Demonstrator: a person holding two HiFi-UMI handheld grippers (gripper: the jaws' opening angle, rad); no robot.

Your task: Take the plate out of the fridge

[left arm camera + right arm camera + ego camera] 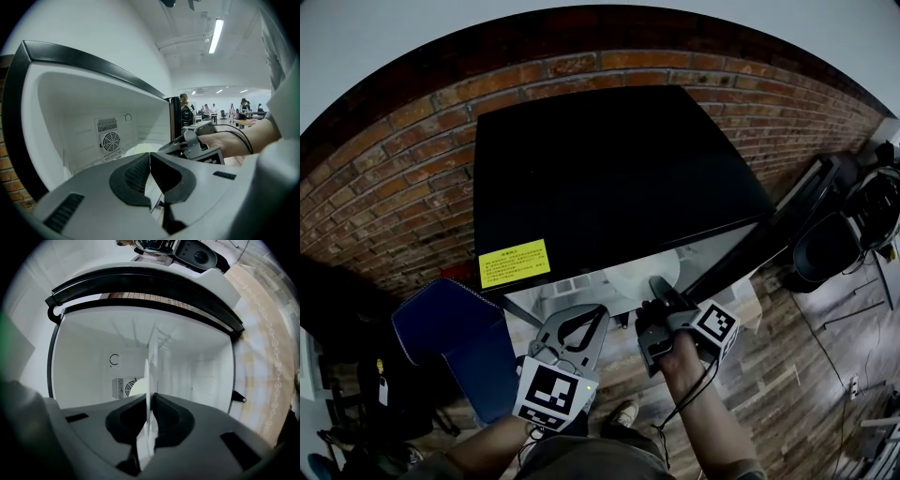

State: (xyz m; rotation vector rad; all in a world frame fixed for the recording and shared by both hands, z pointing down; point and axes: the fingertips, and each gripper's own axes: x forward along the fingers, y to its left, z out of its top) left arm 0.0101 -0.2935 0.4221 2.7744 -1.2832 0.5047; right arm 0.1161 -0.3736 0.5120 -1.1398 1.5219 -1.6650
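A white plate (643,278) lies on the floor of the open black fridge (609,178), just inside its front edge. My right gripper (659,285) reaches in and is shut on the plate's near rim. In the right gripper view the plate (149,373) stands edge-on between the pads of the right gripper (151,397). My left gripper (592,314) hangs in front of the fridge, left of the plate, shut with nothing in it. The left gripper view shows the left gripper (150,157) with pads touching, the plate (139,149) behind it, and the right gripper (188,140) on the plate.
The fridge's white inside has a fan vent (110,139) on its back wall. A yellow label (515,263) sits on its top edge. A blue seat (455,328) stands at left, and black equipment (834,234) at right on the wooden floor. A brick wall (394,187) stands behind.
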